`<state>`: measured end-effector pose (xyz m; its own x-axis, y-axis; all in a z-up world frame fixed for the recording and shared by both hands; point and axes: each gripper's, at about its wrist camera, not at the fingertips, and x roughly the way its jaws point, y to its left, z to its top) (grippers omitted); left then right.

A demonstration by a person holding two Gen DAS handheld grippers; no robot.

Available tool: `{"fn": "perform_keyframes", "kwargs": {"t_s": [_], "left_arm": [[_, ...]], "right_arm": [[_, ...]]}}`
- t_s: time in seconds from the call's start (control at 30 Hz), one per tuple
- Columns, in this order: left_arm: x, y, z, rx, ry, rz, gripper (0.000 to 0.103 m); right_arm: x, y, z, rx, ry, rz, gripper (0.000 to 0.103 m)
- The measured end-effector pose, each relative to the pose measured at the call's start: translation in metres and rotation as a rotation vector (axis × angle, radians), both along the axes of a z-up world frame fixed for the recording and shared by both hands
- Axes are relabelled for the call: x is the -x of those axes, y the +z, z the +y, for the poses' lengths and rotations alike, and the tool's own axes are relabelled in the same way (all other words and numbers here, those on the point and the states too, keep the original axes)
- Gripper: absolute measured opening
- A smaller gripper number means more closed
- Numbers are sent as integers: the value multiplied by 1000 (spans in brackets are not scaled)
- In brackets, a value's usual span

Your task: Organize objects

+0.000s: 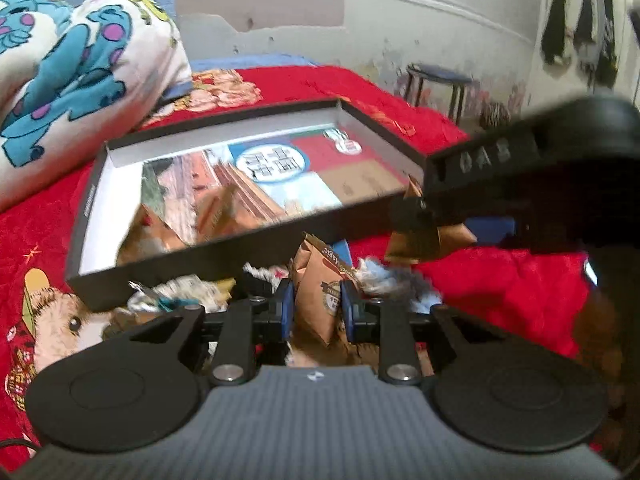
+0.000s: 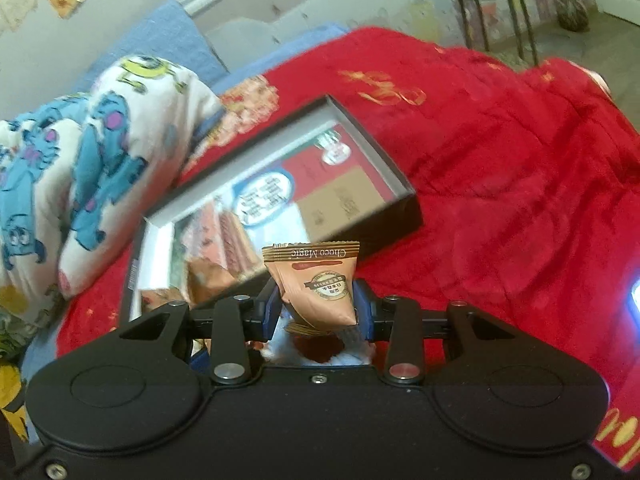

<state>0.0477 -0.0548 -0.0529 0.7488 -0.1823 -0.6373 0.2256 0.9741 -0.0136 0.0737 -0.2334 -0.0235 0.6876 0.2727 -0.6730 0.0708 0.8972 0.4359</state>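
Packets were the things we had to sort: small brown candy sachets, crimped at both ends, light and crinkly, with soft contents that give under pressure. Our left gripper [image 1: 316,308] had its jaws closed on one brown sachet [image 1: 320,300], low over a heap of wrappers [image 1: 188,292] on the red bedspread [image 1: 500,280], just at the near wall of the black box [image 1: 180,264]. Our right gripper [image 2: 318,308] likewise had its jaws clamped on a second sachet [image 2: 320,280], which stood upright with its crimped top edge [image 2: 312,250] pointing up, near the box's [image 2: 400,220] near corner. We judged such a packet best pinched across its puffed middle, as both were, since the flat crimped edge is slick film and would likely slide out. Squeezing harder seemed needless and might crush the sweet inside; the weight was trifling. In the left view the right gripper's dark body [image 1: 540,176] crossed the box's right end. The box floor [image 1: 280,168] showed a glossy printed sheet, on which a dropped packet might skid. A cartoon-print quilt [image 1: 80,60] lay at the far left of the bed.
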Motion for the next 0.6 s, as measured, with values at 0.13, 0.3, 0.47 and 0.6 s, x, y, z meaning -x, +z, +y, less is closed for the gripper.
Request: {"fn": "perform_keyframes", "kwargs": {"t_s": [0.13,0.3,0.47,0.6], "left_arm": [[4,-4,-10,-33,-42,-19,28],[4,-2,-5,-28,-11,-30,28],[8,23,4,-1,22,-105,28],[11,38,11,37,33,-147,28]], "right_arm": [[-2,-4,-12,-47,-42,21,37],[0,-3,-24,-63,-85,0,37],[-1,-4,-24,-88,-71,-1,37],[1,0,-22,-94,-68,-24,37]]}}
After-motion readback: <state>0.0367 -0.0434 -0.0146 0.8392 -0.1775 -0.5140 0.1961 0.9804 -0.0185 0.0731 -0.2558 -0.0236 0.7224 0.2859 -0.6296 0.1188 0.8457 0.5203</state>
